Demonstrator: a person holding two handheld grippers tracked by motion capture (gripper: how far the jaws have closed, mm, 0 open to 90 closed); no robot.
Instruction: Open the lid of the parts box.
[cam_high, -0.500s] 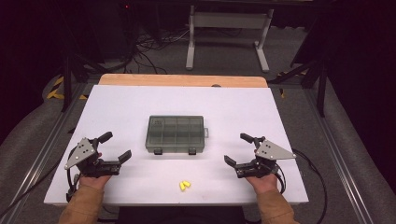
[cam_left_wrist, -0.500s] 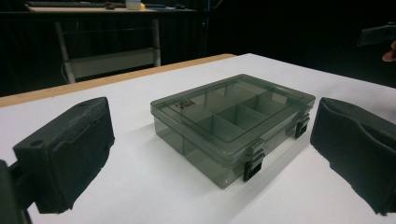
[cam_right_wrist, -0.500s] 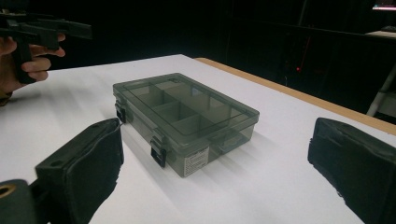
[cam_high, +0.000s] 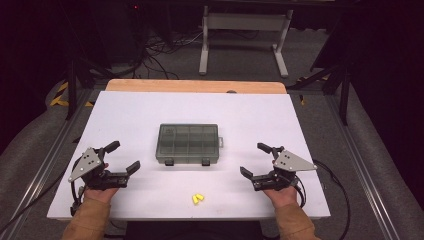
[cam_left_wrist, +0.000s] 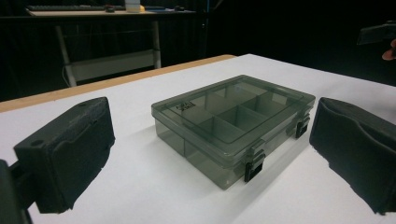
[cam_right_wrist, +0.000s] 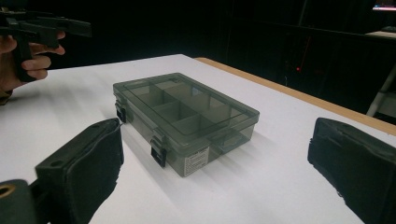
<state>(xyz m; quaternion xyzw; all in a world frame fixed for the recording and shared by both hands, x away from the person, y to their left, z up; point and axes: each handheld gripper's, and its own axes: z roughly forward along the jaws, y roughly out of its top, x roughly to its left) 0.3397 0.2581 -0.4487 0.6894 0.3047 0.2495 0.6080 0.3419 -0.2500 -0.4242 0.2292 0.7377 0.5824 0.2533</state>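
A smoky grey plastic compartment box (cam_high: 188, 144) lies closed in the middle of the white table, its two black latches facing the person. The same box (cam_left_wrist: 233, 126) sits between my left gripper's wide-apart jaws, and the box (cam_right_wrist: 184, 119) likewise lies ahead of the right gripper's jaws. My left gripper (cam_high: 122, 157) rests open near the table's front left, well clear of the box. My right gripper (cam_high: 256, 160) rests open at the front right, also apart from it. Two small yellow pieces (cam_high: 197, 199) lie near the front edge between the hands.
The white table top (cam_high: 125, 115) has a wooden strip (cam_high: 195, 86) along its far edge. Cables (cam_high: 155, 50) and a metal stand (cam_high: 245, 30) are on the dark floor behind. The left hand and its gripper (cam_right_wrist: 32, 42) appear far off in the right gripper view.
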